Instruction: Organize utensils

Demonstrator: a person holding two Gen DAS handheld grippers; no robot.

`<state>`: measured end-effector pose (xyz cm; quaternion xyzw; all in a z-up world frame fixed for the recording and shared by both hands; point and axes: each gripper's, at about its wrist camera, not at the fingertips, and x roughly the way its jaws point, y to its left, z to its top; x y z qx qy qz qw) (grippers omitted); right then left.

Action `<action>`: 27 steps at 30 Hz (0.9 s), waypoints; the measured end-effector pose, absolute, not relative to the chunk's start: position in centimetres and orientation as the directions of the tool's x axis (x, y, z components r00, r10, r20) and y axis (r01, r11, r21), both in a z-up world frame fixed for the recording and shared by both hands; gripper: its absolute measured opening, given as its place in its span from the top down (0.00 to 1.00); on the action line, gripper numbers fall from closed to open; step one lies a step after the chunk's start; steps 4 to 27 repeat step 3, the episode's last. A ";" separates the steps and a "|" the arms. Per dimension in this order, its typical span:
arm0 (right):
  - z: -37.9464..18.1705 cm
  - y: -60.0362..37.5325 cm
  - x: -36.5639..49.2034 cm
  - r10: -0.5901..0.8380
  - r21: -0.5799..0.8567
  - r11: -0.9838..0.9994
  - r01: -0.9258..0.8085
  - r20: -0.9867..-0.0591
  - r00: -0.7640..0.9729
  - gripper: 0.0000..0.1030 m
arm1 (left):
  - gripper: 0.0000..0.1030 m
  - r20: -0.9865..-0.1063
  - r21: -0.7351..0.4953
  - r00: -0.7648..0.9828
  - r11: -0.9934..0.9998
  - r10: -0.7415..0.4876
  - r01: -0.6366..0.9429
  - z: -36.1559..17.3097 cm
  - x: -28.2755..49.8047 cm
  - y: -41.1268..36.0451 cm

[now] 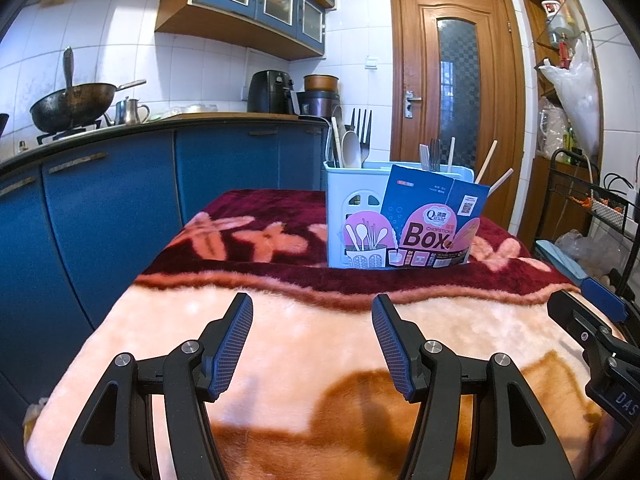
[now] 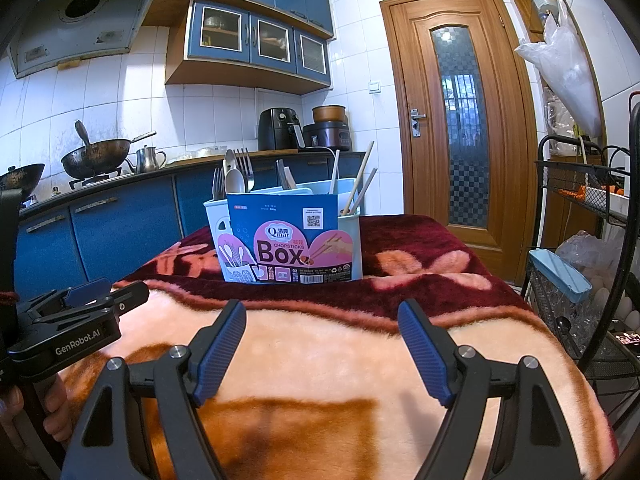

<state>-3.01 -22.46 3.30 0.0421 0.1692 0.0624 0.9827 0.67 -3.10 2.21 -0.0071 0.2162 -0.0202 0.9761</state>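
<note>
The holder [image 2: 352, 240] sits mid-frame on the blanket [image 2: 320, 344], forks [image 2: 244, 164] and spoon [image 2: 235, 181] in its left part, chopsticks [image 2: 362, 184] in the right. Behind it the counter [image 2: 120, 178] runs off left with a wok [image 2: 96, 158] on it, door [image 2: 460, 120] at upper right.

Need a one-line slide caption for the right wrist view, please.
Open right gripper over a blanket-covered table, facing a utensil holder of forks, spoons and chopsticks.

— We're in a home kitchen: upper left, blue wall cabinets [image 2: 256, 36] over white tiles, a range hood [image 2: 76, 20] beside them.

— And at left we see a blackened wok [image 2: 96, 156] on the gas stove, with an air fryer [image 2: 280, 128] and rice cooker [image 2: 328, 132] on the counter, and a wooden door [image 2: 460, 120] at right.
</note>
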 end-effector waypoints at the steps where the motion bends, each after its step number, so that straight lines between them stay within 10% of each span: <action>1: 3.3 -22.4 -3.0 0.136 0.104 0.989 -0.108 -0.327 0.935 0.22 | 0.38 -0.422 -0.022 0.906 0.999 -0.042 0.036 2.2 0.7 -3.1; 27: 3.3 -22.4 -3.0 0.137 0.104 0.989 -0.108 -0.327 0.935 0.22 | 0.38 -0.425 -0.023 0.904 0.999 -0.039 0.032 2.2 0.7 -3.1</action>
